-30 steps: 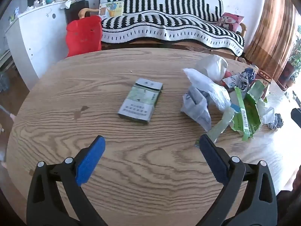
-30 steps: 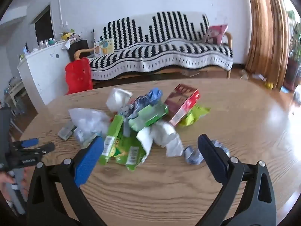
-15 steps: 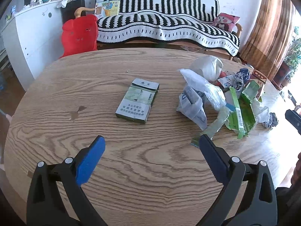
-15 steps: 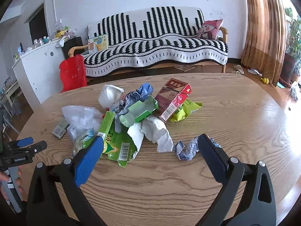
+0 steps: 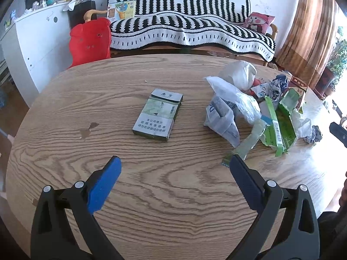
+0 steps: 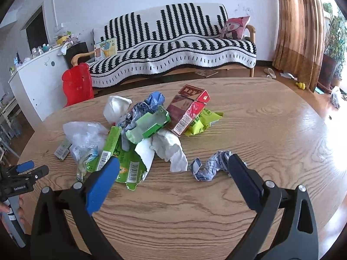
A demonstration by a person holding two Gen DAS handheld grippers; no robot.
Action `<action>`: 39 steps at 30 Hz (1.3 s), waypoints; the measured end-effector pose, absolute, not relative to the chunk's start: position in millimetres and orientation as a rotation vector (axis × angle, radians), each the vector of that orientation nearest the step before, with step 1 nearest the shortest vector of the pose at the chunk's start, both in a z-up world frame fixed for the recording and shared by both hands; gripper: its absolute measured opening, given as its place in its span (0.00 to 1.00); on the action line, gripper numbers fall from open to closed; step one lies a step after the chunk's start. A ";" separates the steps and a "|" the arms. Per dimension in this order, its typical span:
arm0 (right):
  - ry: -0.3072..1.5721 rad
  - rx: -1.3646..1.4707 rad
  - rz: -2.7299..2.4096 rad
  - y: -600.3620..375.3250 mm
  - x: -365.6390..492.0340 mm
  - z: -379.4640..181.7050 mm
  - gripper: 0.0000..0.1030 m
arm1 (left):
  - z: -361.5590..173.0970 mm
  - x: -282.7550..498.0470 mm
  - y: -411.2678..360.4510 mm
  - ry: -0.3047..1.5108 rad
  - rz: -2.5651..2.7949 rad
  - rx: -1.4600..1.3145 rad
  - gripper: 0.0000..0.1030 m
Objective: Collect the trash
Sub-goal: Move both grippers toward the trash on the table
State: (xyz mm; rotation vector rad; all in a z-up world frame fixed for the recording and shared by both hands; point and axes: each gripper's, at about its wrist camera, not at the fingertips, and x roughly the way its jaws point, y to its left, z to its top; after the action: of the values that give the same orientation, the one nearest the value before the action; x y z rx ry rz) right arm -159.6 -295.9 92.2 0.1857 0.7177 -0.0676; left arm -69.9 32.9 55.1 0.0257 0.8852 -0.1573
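Note:
A green and white cigarette pack (image 5: 157, 114) lies flat on the wooden table (image 5: 151, 195), ahead of my open, empty left gripper (image 5: 173, 164). To its right is a trash pile: a clear plastic bag (image 5: 234, 99), a torn green carton (image 5: 279, 123) and crumpled paper. In the right wrist view the pile shows a red cigarette pack (image 6: 188, 110), a green box (image 6: 149, 125), white tissue (image 6: 171, 149) and a yellow-green wrapper (image 6: 201, 123). My right gripper (image 6: 172, 164) is open and empty, just short of a crumpled blue-white paper (image 6: 212, 164). The left gripper (image 6: 23, 171) shows at far left.
A striped sofa (image 6: 173, 49) with a pink cushion (image 6: 235, 28) stands beyond the table. A red plastic chair (image 5: 90, 41) and a white cabinet (image 5: 36, 43) stand at the left. Brown curtains (image 6: 297, 32) hang at the right.
Both grippers have drawn back and risen slightly from the table. The trash appears a little farther off. Both stay open and nothing was picked up.

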 end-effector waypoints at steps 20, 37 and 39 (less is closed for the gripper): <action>0.701 0.220 -0.117 -315.9 -165.7 93.1 0.94 | 49.0 -69.2 38.6 0.895 -0.159 0.031 0.94; 0.727 0.432 -0.334 -391.4 -180.9 75.7 0.94 | 41.1 -58.9 54.0 0.931 -0.114 -0.001 0.94; 0.731 0.399 -0.322 -384.9 -179.7 76.6 0.94 | 40.8 -59.1 52.5 0.931 -0.116 0.009 0.94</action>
State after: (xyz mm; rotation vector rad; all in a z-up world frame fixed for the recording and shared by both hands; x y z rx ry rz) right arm -179.7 -384.9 76.6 0.3986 0.7309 -0.3217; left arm -59.1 52.5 40.8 0.0090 0.9308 -0.1163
